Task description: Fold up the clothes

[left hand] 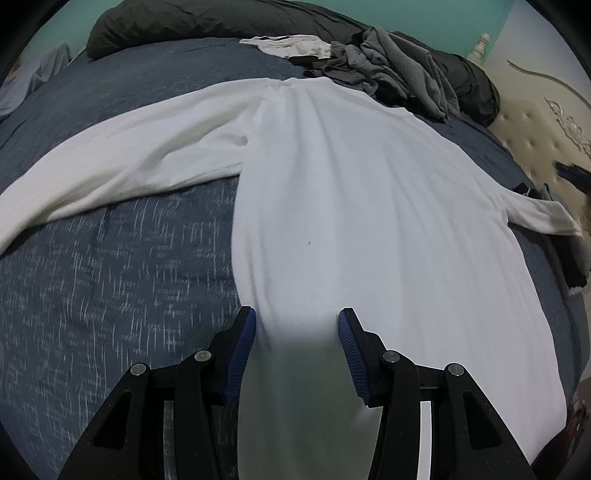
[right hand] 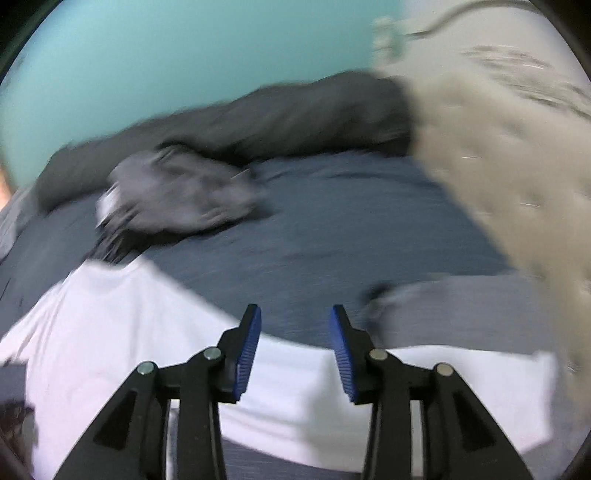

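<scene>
white long-sleeve shirt (left hand: pixel 332 192) spread flat on bed (left hand: pixel 110 277), both sleeves out to the sides, no fold visible in it. heap of grey clothes (left hand: pixel 399 74) unfolded near the dark pillow (left hand: pixel 184 26). left gripper (left hand: pixel 296 343) over the shirt's lower part, fingers apart, fabric between them but not pinched. right gripper (right hand: pixel 294 343) over the white cloth edge, fingers wide, holding nothing; view blurred. folding of shirt and heap all left.
</scene>
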Available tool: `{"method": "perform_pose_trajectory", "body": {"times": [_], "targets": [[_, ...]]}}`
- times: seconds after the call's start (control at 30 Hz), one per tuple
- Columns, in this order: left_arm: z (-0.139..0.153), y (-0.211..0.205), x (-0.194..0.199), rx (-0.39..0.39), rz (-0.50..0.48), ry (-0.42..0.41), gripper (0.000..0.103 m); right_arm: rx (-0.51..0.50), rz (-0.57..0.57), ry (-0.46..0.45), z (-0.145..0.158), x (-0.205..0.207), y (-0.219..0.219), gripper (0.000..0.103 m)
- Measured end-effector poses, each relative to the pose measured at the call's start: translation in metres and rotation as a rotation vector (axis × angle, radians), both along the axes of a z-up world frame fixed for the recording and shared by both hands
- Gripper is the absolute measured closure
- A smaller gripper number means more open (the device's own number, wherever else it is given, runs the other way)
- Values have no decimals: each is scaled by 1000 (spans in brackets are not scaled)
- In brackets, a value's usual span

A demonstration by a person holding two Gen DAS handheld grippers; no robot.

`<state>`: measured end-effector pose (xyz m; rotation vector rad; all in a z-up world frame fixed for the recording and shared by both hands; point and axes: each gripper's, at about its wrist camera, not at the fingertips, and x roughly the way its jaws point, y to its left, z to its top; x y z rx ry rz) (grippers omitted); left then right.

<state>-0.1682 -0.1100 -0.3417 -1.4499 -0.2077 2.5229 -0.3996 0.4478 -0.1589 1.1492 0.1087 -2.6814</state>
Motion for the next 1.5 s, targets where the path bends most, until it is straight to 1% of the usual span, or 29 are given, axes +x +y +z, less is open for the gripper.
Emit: {"method": "perform_pose_trajectory", "body": {"times": [0.1, 0.2, 0.27, 0.4, 0.47, 0.77, 0.87, 0.9, 0.93, 1.0, 1.03, 1.13, 1.27, 1.37, 1.43, 1.5], "targets": [[3, 0, -5, 11, -11, 9, 52, 14, 101, -69, -28, -18, -56, 59], [4, -2, -10, 13, -13, 16, 52, 28, 200, -137, -56, -35, -111, 59], [2, -3, -14, 16, -12, 13, 52, 39, 226, -165, -72, -48, -135, 59], [-3, -1, -18, 13, -13, 8, 52, 57, 224, -185, -91, -70, -152, 59], [-4, -1, -20, 3, -14, 11, 52, 66, 223, -196, -100, -81, -161, 59], [-6, -4, -22, 5, -14, 13, 52, 106, 218, -242, -142, -131, -199, 59], [-7, -7, -23, 13, -13, 8, 52, 105, 247, -259, -153, -136, -206, 59], [-7, -7, -23, 16, -13, 7, 52, 109, 257, -263, -156, -136, -208, 63], [-7, -8, -23, 19, -12, 6, 52, 113, 267, -267, -159, -136, -210, 68], [-7, -8, -24, 22, -12, 5, 52, 92, 293, -257, -157, -133, -210, 90], [-6, -8, -25, 21, -12, 6, 52, 84, 306, -251, -157, -131, -210, 93], [-6, -8, -26, 21, -11, 8, 52, 109, 318, -206, -150, -125, -212, 96], [-7, -9, -26, 21, -12, 7, 52, 114, 250, -109, -130, -128, -206, 96], [-8, -9, -27, 18, -14, 6, 52, 184, 240, -90, -128, -135, -219, 96], [-8, -9, -27, 21, -14, 5, 52, 227, 235, -102, -136, -141, -228, 96], [-9, -10, -26, 24, -15, 3, 52, 238, 225, -125, -145, -147, -231, 96]]}}
